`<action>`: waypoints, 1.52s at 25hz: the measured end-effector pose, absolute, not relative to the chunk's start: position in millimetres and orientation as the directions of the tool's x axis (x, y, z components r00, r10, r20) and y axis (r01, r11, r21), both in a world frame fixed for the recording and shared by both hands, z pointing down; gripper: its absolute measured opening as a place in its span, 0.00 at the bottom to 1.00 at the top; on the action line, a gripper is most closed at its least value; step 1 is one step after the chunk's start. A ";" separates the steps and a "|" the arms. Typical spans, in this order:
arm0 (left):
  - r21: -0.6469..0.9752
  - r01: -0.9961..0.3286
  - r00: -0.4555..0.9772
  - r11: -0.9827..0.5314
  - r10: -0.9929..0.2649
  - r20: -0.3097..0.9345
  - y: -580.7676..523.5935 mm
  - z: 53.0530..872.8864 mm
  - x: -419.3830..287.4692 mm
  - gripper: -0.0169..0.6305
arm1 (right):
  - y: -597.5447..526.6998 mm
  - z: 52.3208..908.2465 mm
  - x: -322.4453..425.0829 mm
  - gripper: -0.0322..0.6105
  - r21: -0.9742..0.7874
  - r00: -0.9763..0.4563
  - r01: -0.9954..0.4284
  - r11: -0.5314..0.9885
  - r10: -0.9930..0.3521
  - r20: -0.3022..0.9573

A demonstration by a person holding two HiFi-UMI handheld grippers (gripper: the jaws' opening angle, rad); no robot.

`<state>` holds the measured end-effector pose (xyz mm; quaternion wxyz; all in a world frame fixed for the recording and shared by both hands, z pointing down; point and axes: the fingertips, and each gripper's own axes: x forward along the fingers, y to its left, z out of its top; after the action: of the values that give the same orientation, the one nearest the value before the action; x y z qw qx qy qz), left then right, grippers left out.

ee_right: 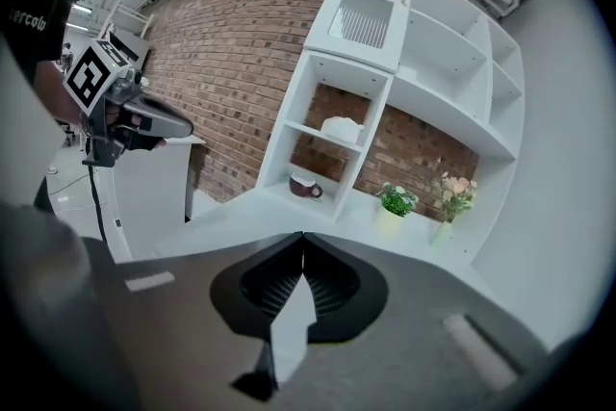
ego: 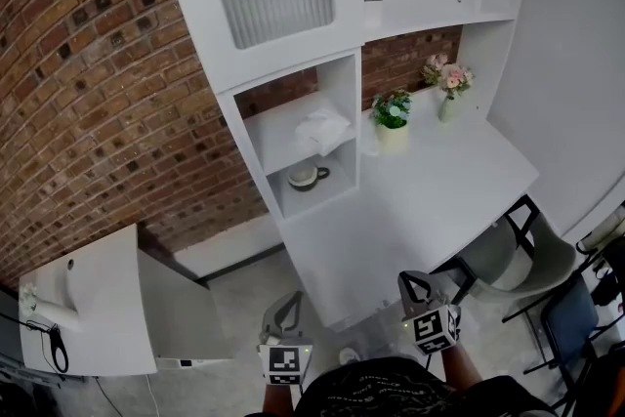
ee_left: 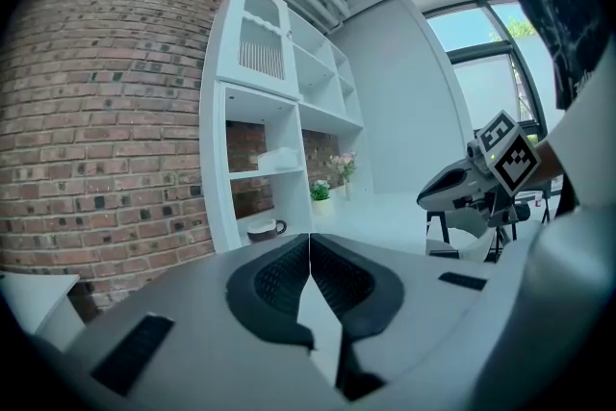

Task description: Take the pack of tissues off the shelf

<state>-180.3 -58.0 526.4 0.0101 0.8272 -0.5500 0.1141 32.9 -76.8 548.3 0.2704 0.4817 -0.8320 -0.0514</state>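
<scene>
Just square markers (ego: 284, 365) top left gripper (ego: 288, 300), right gripper (ego: 412, 281)

Desk (ego: 430, 200) bare toward shelf (ego: 276, 128); mug (ego: 308, 176) below, plant (ego: 393, 112) beside

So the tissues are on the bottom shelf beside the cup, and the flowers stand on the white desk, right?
Not quite. The pack of tissues sits on the shelf above the cup, not beside it, as the head view shows. The flowers do stand on the white desk.
</scene>
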 end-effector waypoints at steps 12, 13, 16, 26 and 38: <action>-0.120 -0.894 0.400 -0.431 -0.890 0.220 -66.8 520.1 -187.3 0.04 | -77.1 557.5 27.4 0.06 0.298 -0.368 -0.810 0.505 -0.833 0.413; -0.115 -0.895 0.399 -0.430 -0.890 0.222 -67.3 521.5 -187.6 0.04 | -77.4 558.6 28.4 0.06 0.297 -0.364 -0.813 0.501 -0.835 0.413; -0.100 -0.901 0.393 -0.422 -0.891 0.227 -67.5 523.0 -189.4 0.04 | -76.8 561.3 27.9 0.06 0.286 -0.371 -0.812 0.509 -0.828 0.420; -0.086 -0.910 0.379 -0.406 -0.897 0.228 -83.4 523.4 -185.3 0.04 | -101.8 552.1 33.0 0.06 0.270 -0.384 -0.819 0.507 -0.833 0.398; -0.104 -0.926 0.331 -0.362 -0.914 0.234 -126.2 518.7 -178.9 0.04 | -162.3 534.8 39.2 0.06 0.232 -0.428 -0.824 0.518 -0.835 0.346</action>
<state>-178.9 -126.2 518.7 0.0238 0.8155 -0.5642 0.1268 39.2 -162.3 534.8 0.2127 0.4908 -0.8448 -0.0135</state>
